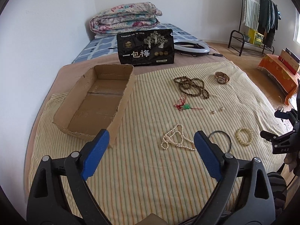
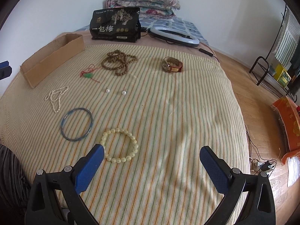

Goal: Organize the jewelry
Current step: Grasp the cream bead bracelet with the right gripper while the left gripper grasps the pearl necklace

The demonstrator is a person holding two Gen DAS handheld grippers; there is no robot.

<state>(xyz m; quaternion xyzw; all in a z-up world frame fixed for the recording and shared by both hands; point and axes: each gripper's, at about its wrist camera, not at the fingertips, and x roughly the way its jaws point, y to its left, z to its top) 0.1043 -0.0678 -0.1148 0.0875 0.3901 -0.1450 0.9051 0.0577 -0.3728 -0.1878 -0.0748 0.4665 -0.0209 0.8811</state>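
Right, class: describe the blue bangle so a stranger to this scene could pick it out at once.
Start at the striped bedspread with jewelry scattered across it. In the right wrist view, look near its front left, between the white pearl necklace and the pale yellow bead bracelet. The blue bangle is the only plain, thin, smooth hoop; its neighbours are beaded.

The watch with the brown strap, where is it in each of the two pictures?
Left wrist view: the watch lies upper right of centre on the striped blanket, right of the brown beads.
Right wrist view: the watch lies above centre, a little to the right, again right of the brown beads.
Shared landmark: the black bag with white writing stands behind the jewelry in both.
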